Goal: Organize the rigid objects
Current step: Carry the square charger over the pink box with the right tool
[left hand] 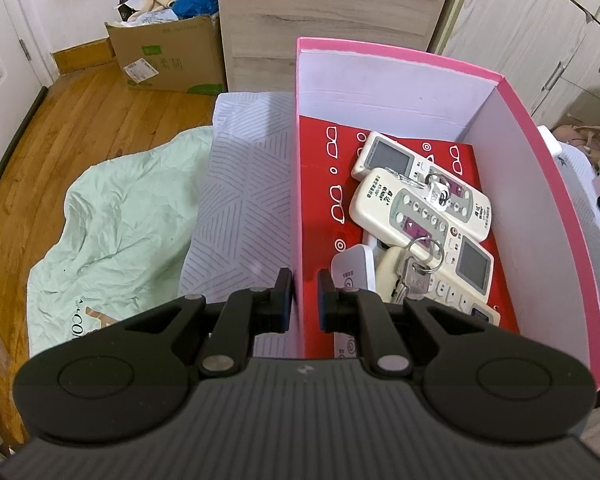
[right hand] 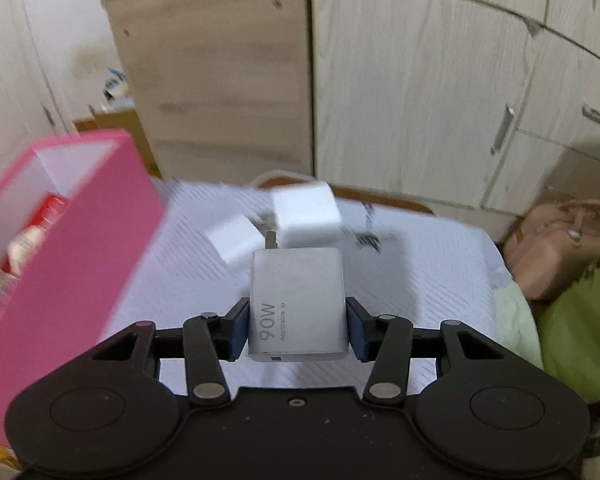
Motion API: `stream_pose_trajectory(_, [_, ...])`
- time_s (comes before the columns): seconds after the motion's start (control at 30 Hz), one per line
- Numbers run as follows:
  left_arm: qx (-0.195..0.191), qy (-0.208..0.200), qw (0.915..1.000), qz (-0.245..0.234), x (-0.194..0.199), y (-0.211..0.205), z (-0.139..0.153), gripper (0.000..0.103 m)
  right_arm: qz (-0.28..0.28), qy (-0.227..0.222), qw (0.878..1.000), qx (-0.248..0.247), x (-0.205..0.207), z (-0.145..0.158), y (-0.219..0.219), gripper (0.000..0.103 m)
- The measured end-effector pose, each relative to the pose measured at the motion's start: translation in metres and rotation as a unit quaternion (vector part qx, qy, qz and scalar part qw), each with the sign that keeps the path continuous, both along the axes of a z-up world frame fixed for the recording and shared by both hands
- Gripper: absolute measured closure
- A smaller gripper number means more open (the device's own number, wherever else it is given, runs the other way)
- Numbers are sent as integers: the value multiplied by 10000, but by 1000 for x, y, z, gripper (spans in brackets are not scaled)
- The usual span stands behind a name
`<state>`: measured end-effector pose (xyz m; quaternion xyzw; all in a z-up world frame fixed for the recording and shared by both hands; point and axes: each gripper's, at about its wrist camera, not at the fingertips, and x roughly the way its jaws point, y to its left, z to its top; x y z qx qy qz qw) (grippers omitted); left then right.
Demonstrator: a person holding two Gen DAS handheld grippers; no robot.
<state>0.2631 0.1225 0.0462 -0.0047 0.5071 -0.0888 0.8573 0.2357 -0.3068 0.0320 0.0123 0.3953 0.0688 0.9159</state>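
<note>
The left tool (left hand: 305,298) is clamped on the near wall of the pink box (left hand: 540,184), steadying it. The right tool (right hand: 296,328) grips a 90W charger (right hand: 298,304), long axis pointing away, with the box to its left. Only the left view shows remotes (left hand: 404,208) and keys (left hand: 414,270) inside; only the right shows two white adapters (right hand: 306,212) on the bed beyond the charger.

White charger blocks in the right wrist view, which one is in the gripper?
The white charger block printed "90W", clamped between the right gripper pads. The two smaller plain white blocks lie beyond it on the striped sheet.
</note>
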Motion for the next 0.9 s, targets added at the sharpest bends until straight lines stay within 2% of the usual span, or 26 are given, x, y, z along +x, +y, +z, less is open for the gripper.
stream_pose_trajectory(0.2, [-26, -19, 10000, 38, -1, 0, 0, 93, 608, -559, 9930, 842, -23, 40, 29, 49])
stream_pose_trajectory(0.37, [-4, -22, 10000, 42, -1, -1, 2, 93, 1690, -608, 9770, 1151, -40, 57, 83, 49])
stream_pose_trajectory(0.53, [18, -36, 10000, 26, -3, -1, 3, 93, 2514, -333, 9637, 835, -47, 53, 149, 49])
stream_pose_trajectory(0.67, [2, -35, 10000, 32, -3, 0, 3, 93, 2951, 77, 9534, 615, -48, 43, 186, 49])
stream_pose_trajectory(0.77, [-15, -35, 10000, 35, -4, 1, 4, 93, 2888, 583, 9543, 510, -37, 29, 203, 49])
stream_pose_trajectory(0.83, [-7, -36, 10000, 31, -4, 1, 5, 93, 2534, 1038, 9596, 648, -26, 17, 206, 49])
stream_pose_trajectory(0.9, [-5, -40, 10000, 27, -4, 1, 6, 93, 2444, 1169, 9605, 643, -22, 11, 210, 49])
